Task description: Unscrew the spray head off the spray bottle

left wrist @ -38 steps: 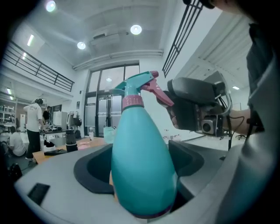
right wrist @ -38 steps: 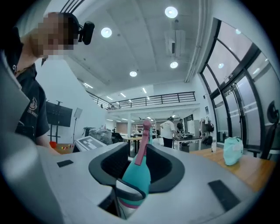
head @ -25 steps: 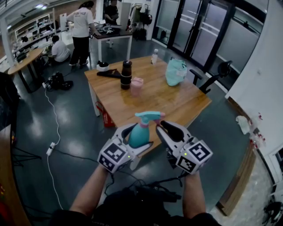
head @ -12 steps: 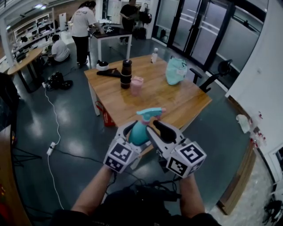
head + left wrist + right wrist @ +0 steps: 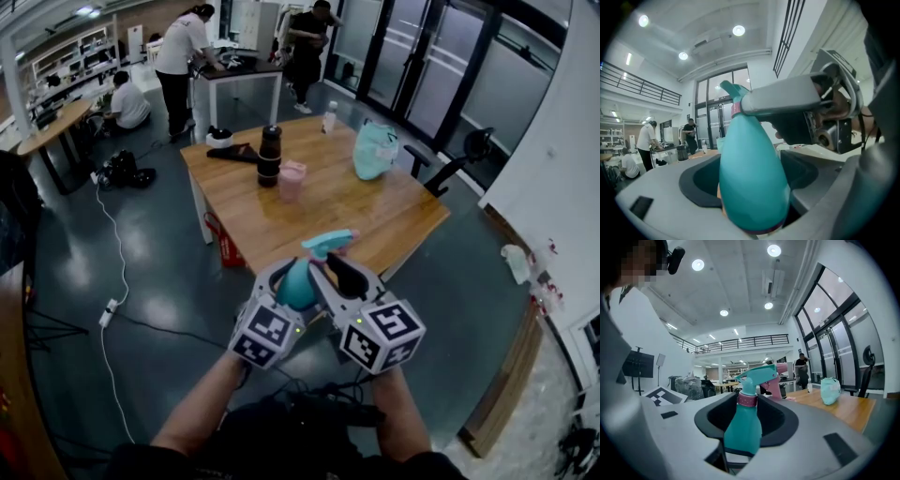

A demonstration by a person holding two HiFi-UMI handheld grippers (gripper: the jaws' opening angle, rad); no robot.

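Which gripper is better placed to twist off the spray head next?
Right. The left gripper is shut on the bottle, steadying it. The right gripper has just been opening its jaws; they stand apart around the collar below the spray head, probably ready to close and turn.

Teal teardrop-shaped plastic spray bottle [image 5: 298,285]: upright, slightly tilted, off the ground, just before the near edge of the wooden table [image 5: 375,217]. Teal trigger spray head [image 5: 326,245] is seated on the neck over a pink collar ring [image 5: 746,400], with its nozzle pointing toward the table.
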